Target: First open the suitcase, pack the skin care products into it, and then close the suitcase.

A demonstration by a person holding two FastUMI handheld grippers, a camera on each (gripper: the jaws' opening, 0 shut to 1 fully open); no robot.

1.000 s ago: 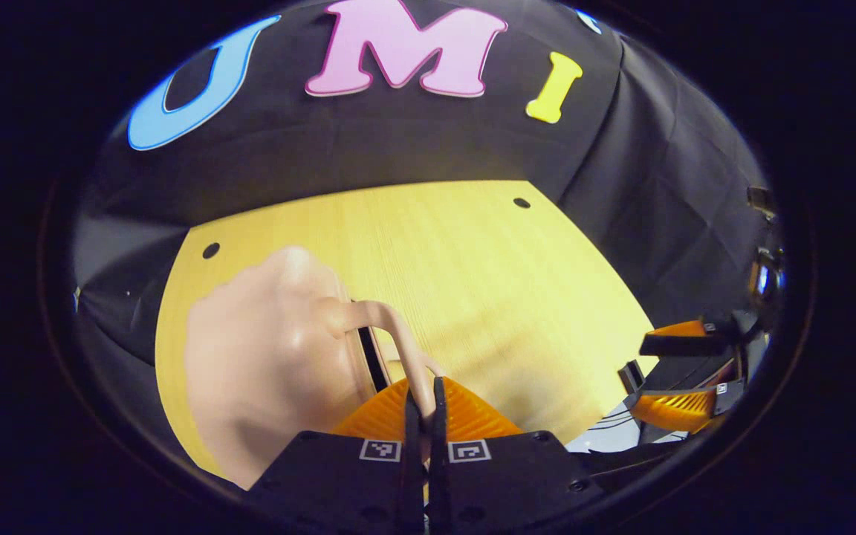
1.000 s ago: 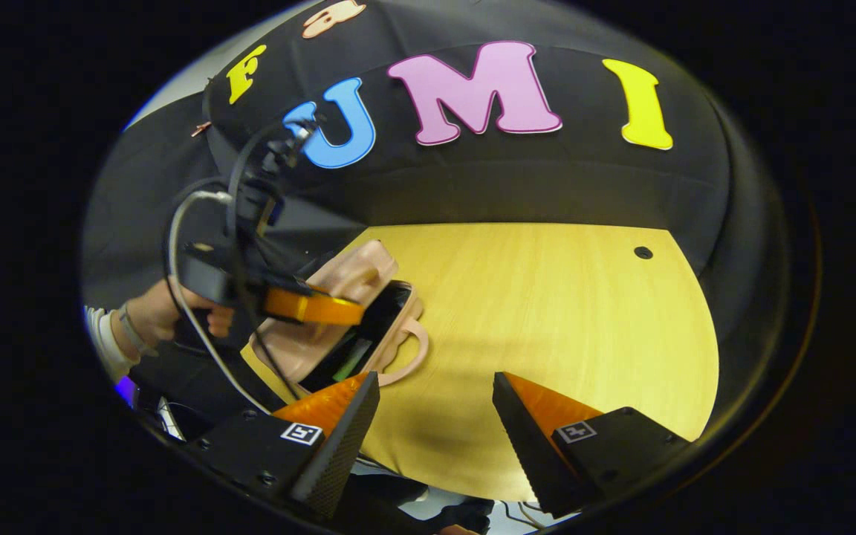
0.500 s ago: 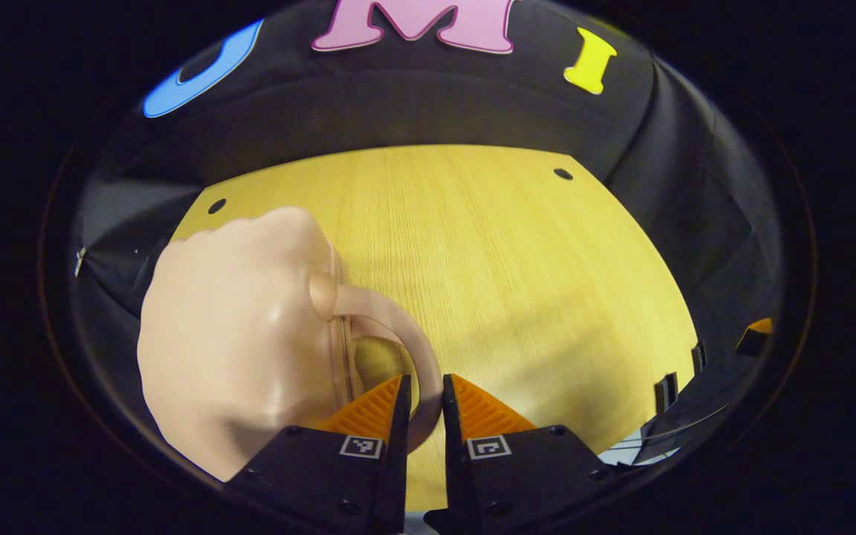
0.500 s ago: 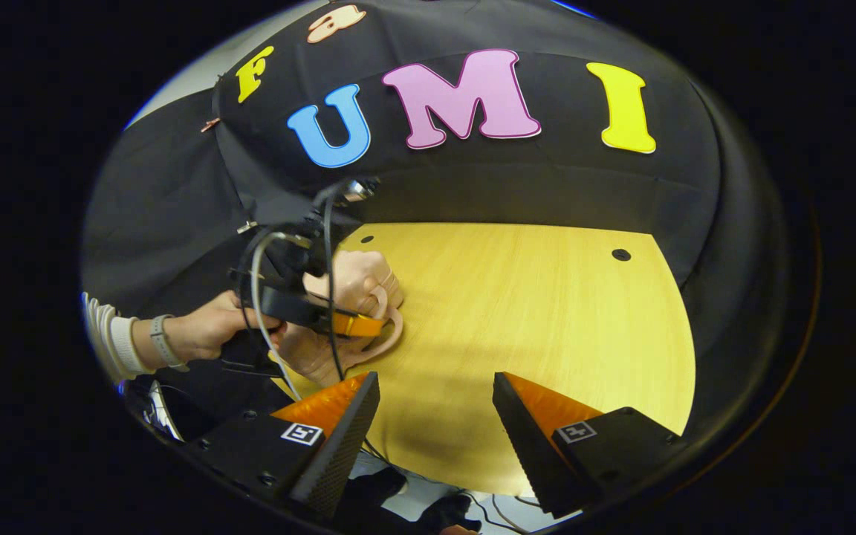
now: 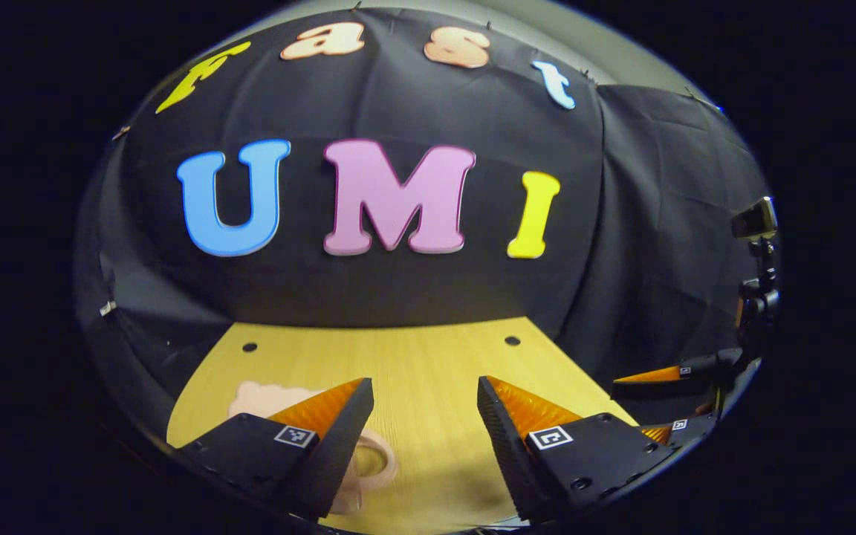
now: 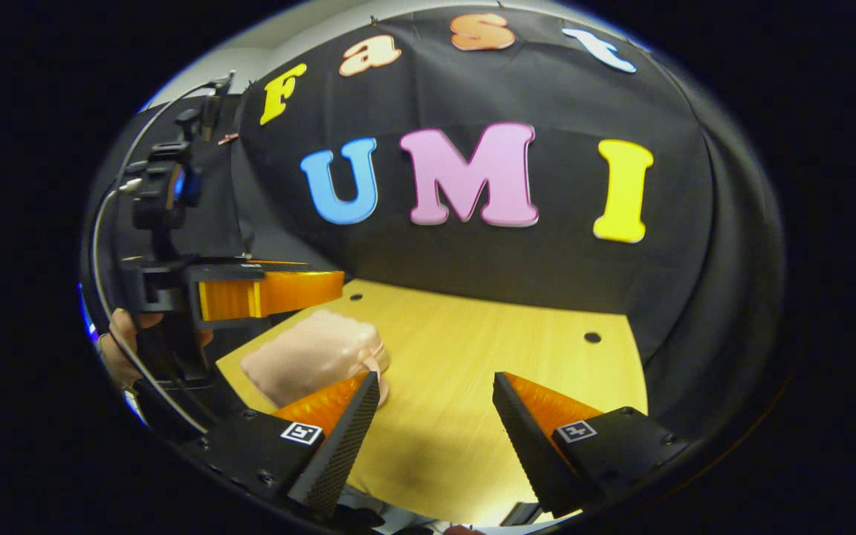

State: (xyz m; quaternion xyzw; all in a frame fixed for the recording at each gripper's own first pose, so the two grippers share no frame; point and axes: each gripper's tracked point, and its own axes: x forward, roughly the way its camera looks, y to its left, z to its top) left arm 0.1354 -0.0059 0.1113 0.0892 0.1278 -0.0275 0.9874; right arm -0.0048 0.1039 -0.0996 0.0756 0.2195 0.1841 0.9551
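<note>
The left gripper (image 5: 425, 416) is hovering with fingers spread wide, holding nothing. The pink suitcase (image 5: 264, 396) is lying closed on the wooden table (image 5: 428, 364), behind and just under its left finger. The right gripper (image 6: 435, 416) is also gaping, the suitcase beyond its left finger.

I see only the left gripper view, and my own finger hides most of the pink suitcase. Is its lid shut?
Observer: Yes. In the right gripper view the suitcase lies flat on the table, and I see no gap at its lid.
Operator: Does my left gripper touch it?
Observer: No. The left gripper hangs above the suitcase, apart from it.
</note>
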